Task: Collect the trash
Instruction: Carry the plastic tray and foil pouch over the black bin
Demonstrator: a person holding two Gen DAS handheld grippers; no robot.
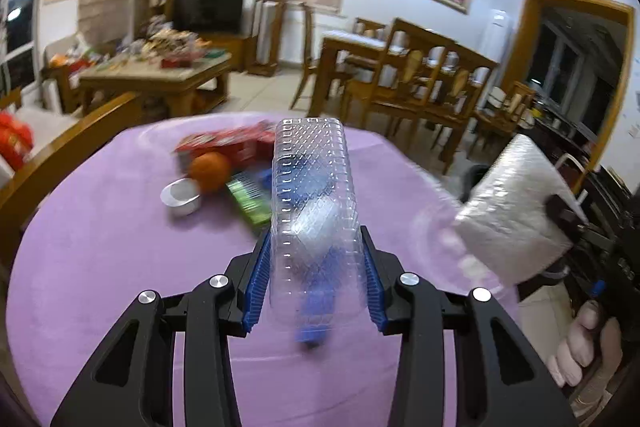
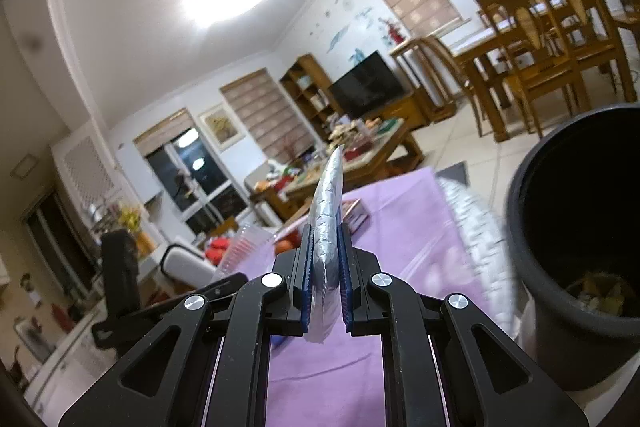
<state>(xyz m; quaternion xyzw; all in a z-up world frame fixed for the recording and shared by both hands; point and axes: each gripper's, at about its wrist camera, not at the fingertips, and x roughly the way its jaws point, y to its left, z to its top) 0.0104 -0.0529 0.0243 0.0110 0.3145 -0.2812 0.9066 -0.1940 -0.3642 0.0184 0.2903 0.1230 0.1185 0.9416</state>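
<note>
My left gripper [image 1: 316, 279] is shut on a clear, empty plastic bottle [image 1: 312, 203] with a blue cap, held above the purple tablecloth [image 1: 100, 247]. My right gripper [image 2: 325, 267] is shut on a flat silver foil bag [image 2: 329, 211], seen edge-on. The foil bag also shows in the left wrist view [image 1: 516, 211], held at the table's right edge. A dark grey trash bin [image 2: 576, 227] stands to the right of the table, open, with some scraps at its bottom.
On the table lie an orange [image 1: 210, 171], a white cup [image 1: 182, 195], a red box [image 1: 224, 145] and a green packet [image 1: 250, 197]. Wooden chairs and a dining table [image 1: 400, 67] stand behind. A cluttered coffee table [image 1: 160, 67] stands at far left.
</note>
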